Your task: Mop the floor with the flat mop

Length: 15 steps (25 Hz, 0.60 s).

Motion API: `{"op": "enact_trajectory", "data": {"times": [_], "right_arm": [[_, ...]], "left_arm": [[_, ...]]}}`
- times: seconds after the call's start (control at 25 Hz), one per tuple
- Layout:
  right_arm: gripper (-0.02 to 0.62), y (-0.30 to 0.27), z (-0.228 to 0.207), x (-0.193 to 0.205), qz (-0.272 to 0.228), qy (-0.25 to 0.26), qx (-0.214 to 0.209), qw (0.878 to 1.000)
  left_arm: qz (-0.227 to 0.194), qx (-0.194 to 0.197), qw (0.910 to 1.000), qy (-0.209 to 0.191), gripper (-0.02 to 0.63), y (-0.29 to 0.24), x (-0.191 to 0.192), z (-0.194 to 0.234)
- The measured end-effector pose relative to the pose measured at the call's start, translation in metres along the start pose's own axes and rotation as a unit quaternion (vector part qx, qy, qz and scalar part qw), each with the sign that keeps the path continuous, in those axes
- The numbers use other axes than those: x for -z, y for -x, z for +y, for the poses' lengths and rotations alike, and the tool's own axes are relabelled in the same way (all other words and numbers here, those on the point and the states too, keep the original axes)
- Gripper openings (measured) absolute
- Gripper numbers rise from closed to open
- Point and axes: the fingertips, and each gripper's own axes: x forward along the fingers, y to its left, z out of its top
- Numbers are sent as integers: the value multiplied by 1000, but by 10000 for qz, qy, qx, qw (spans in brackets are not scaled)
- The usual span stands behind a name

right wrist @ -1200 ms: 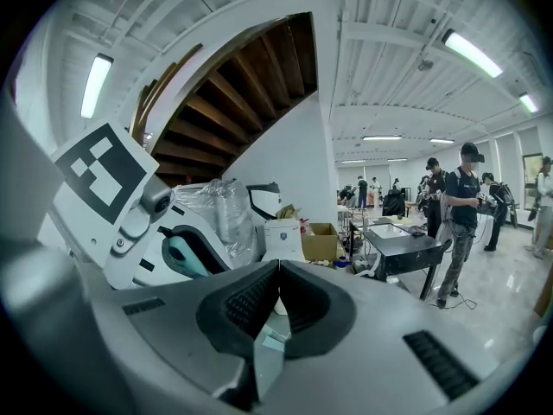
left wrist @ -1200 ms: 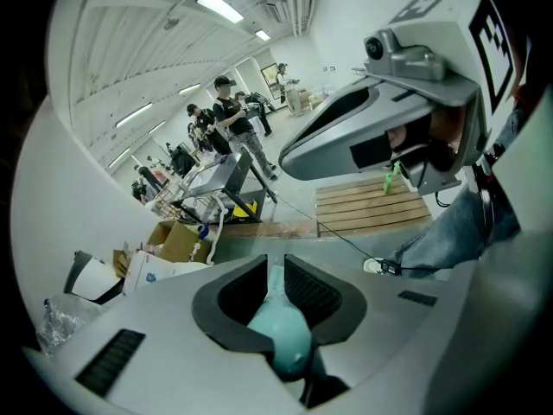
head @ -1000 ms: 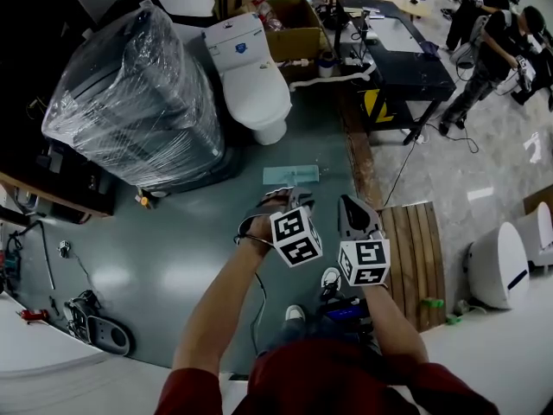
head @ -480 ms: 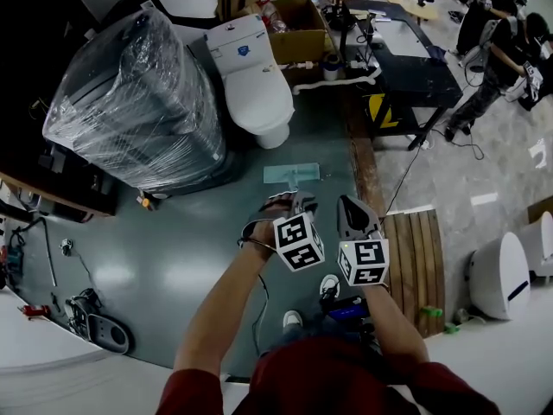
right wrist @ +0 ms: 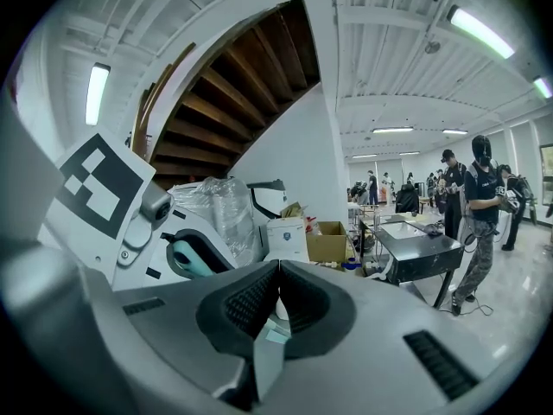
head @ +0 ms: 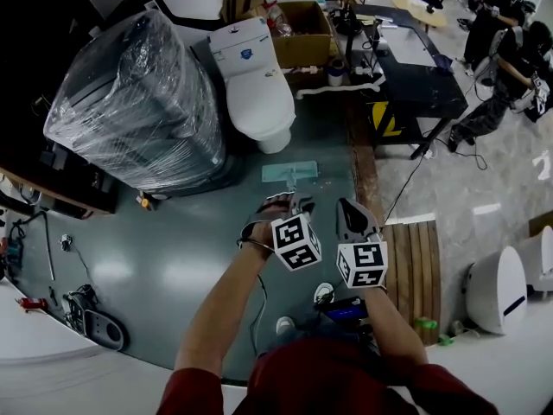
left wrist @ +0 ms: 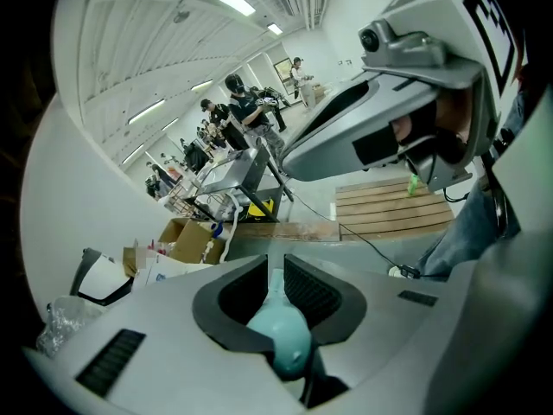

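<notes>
Your left claw (left wrist: 276, 273) is clenched on the rounded end of the teal plastic mop handle (left wrist: 282, 340). Your right claw (right wrist: 276, 294) is clamped on the same handle further along. Only the gripper views show these grips; from the head they are hidden behind the marker cubes. The head view alone shows the pale teal rectangular mop pad (head: 289, 173) lying flat on the dark green floor (head: 173, 258), ahead of both claws and near the base of the white ceramic toilet (head: 251, 80). Since a second ago, pad and claws have kept nearly the same places.
</notes>
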Motion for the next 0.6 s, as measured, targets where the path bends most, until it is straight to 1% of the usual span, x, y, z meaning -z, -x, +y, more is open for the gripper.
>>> {"op": "enact_trajectory", "data": {"times": [0.24, 0.4, 0.6], "right_arm": [[18, -9, -20, -5, 30, 7, -158, 9999], [17, -19, -21, -7, 30, -2, -211, 9998], [17, -35, -16, -12, 72, 31, -200, 9998]], "left_arm": [[34, -104, 9999, 107, 57, -10, -2, 6], [44, -176, 9997, 187, 58, -16, 3, 13], [-16, -215, 9994, 270, 57, -20, 9, 35]]}}
